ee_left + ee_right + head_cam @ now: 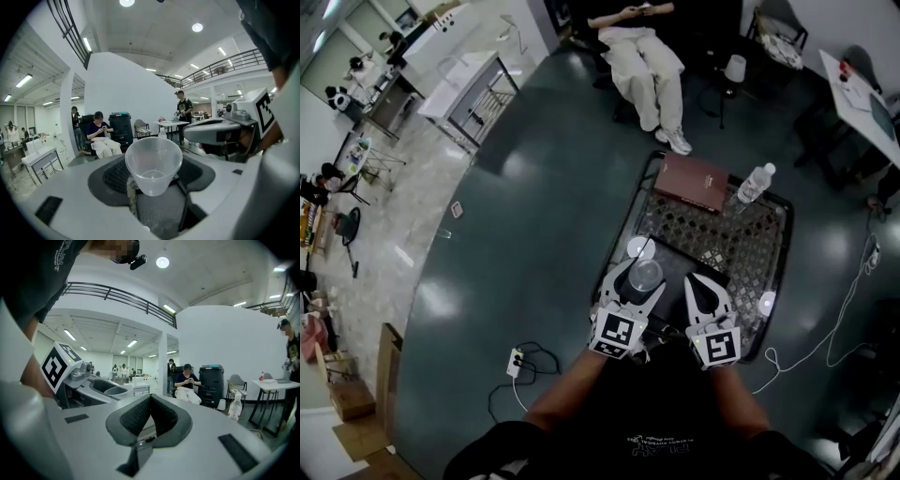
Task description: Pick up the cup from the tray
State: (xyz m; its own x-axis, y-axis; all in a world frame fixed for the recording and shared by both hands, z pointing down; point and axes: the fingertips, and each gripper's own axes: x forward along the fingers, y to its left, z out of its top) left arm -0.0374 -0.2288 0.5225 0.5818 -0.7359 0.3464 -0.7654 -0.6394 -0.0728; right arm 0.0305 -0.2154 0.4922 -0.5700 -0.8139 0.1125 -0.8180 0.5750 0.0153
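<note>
A clear plastic cup (645, 272) stands upright between the two jaws of my left gripper (643, 281), which is shut on it. It hangs over the near left part of the black mesh tray (769, 246). In the left gripper view the cup (153, 161) is empty, and the left gripper (154, 177) holds it by its lower part between the dark pads. My right gripper (703, 281) hovers just right of the left one, over the tray's near edge. The right gripper (151, 411) is shut, with its pads meeting and nothing in them.
On the tray lie a brown book (696, 181) and a water bottle (756, 183) at the far end, and a white round thing (639, 247) near the cup. A seated person (649, 56) is beyond the tray. A power strip (516, 361) and cables lie on the floor.
</note>
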